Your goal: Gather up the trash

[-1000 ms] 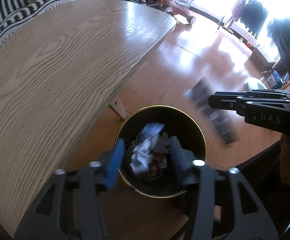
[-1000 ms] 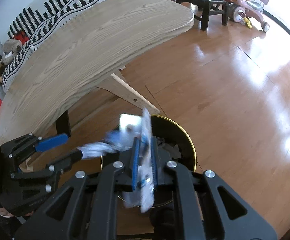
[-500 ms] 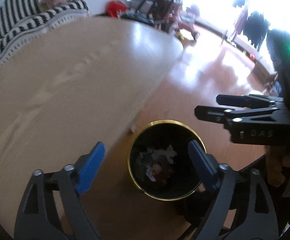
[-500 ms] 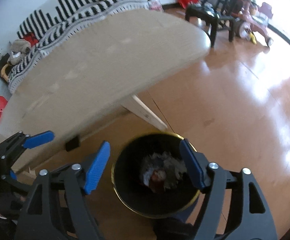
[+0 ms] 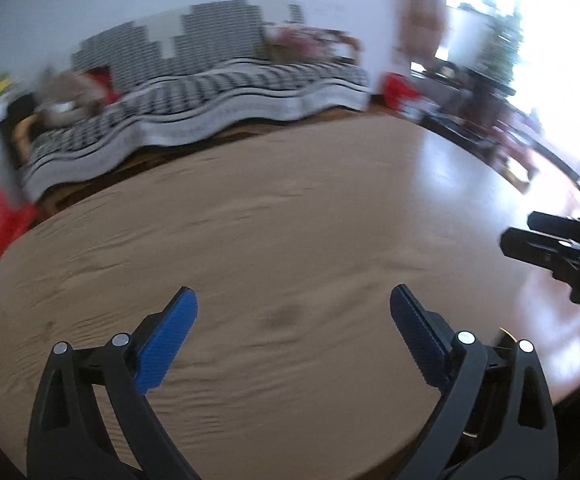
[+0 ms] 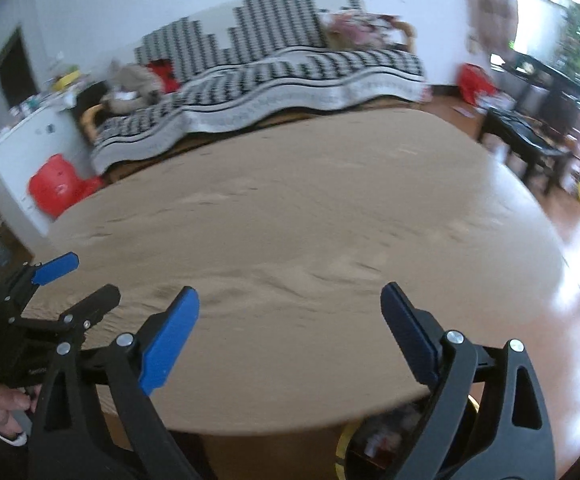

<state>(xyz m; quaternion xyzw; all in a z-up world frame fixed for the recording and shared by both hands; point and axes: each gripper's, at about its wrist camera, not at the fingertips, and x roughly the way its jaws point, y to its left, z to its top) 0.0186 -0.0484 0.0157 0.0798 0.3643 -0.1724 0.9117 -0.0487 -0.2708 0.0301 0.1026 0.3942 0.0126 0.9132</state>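
Note:
My left gripper (image 5: 293, 300) is wide open and empty, held above the near edge of the round wooden table (image 5: 270, 240). My right gripper (image 6: 290, 300) is also wide open and empty, over the same table (image 6: 290, 220). The black bin with a gold rim (image 6: 369, 448) shows only partly under the table's near edge in the right wrist view, with trash inside. The left gripper shows at the left of the right wrist view (image 6: 54, 272), and the right gripper at the right edge of the left wrist view (image 5: 545, 240). No trash shows on the tabletop.
A sofa with a black-and-white striped cover (image 6: 274, 80) stands behind the table. A red object (image 6: 56, 190) sits on the floor at the left. Dark chairs (image 6: 529, 140) stand on the wood floor at the right. Both views are motion-blurred.
The right gripper opened and dropped its wrapper into the bin. Both grippers then swung up from over the bin to face the tabletop and sofa.

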